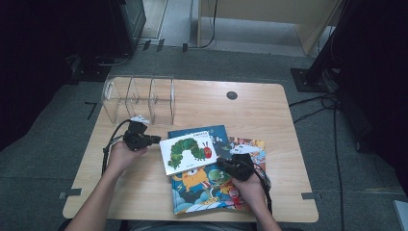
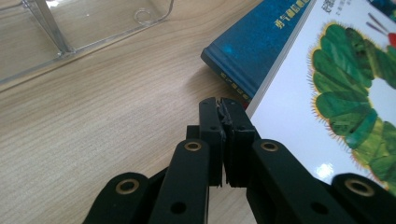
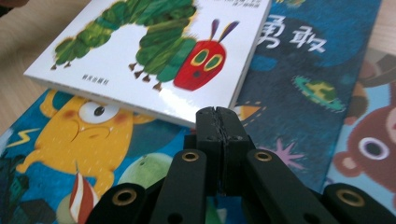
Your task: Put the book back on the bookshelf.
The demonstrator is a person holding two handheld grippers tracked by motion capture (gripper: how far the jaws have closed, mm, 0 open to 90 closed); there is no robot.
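High view: a white caterpillar picture book (image 1: 187,152) lies on top of a stack of picture books on the wooden table (image 1: 269,110), over a dark blue book (image 1: 211,133) and a colourful monster book (image 1: 202,190). The left gripper (image 1: 155,139), jaws clenched on nothing, sits at the white book's left edge. The right gripper (image 1: 220,163), likewise clenched and empty, sits at its lower right corner. A clear acrylic divider rack (image 1: 139,96) stands behind the left gripper.

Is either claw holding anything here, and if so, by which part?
Nothing is held. The left claw and right claw are both shut with nothing between them, each beside an edge of the caterpillar book.
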